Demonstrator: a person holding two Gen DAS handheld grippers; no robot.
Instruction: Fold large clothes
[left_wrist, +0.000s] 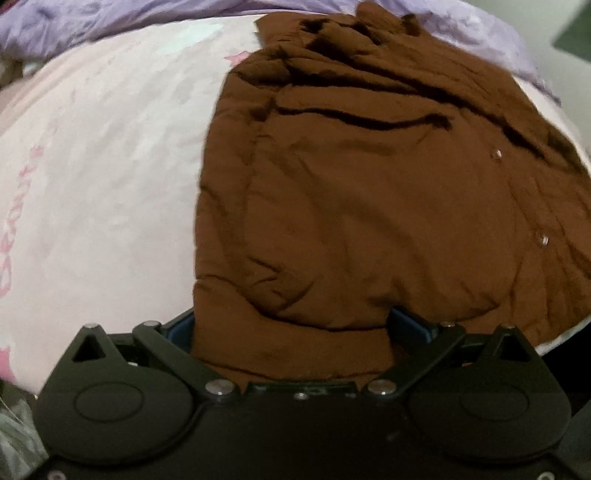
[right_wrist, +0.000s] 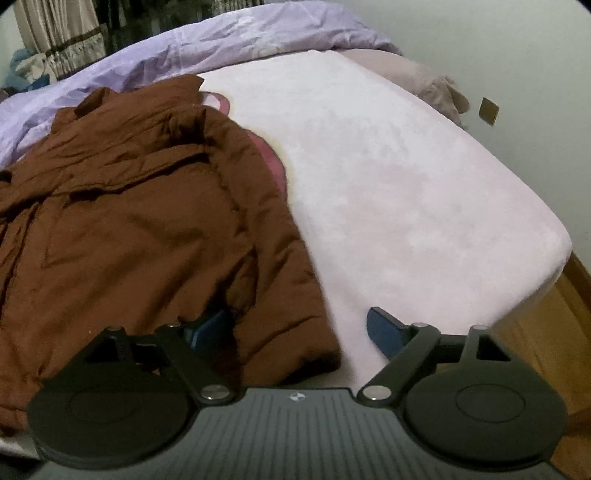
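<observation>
Currently, status by component, from each tool outward:

Left gripper (left_wrist: 291, 328): jaws set wide, with a thick fold of the brown jacket (left_wrist: 369, 184) bunched between them. Both blue pads are largely hidden by cloth, so whether they press on it cannot be told.

Right gripper (right_wrist: 299, 328): jaws spread wide and not clamped. The near right corner of the jacket hem lies between them; the left pad is half buried in cloth, while the right finger (right_wrist: 386, 328) stands clear over bare sheet.

Placement rationale: each tool sits at a near edge of the garment, one per side, probably so the hem can be lifted evenly and carried toward the far end.

Brown jacket: spread on the pale pink sheet (right_wrist: 406, 166), collar at the far end, body rumpled, snap studs (left_wrist: 498, 153) visible at the right.

Purple duvet (right_wrist: 184, 55): pushed to the far side, leaving room to fold.

Judgement: fold not yet made; grasp stage.
</observation>
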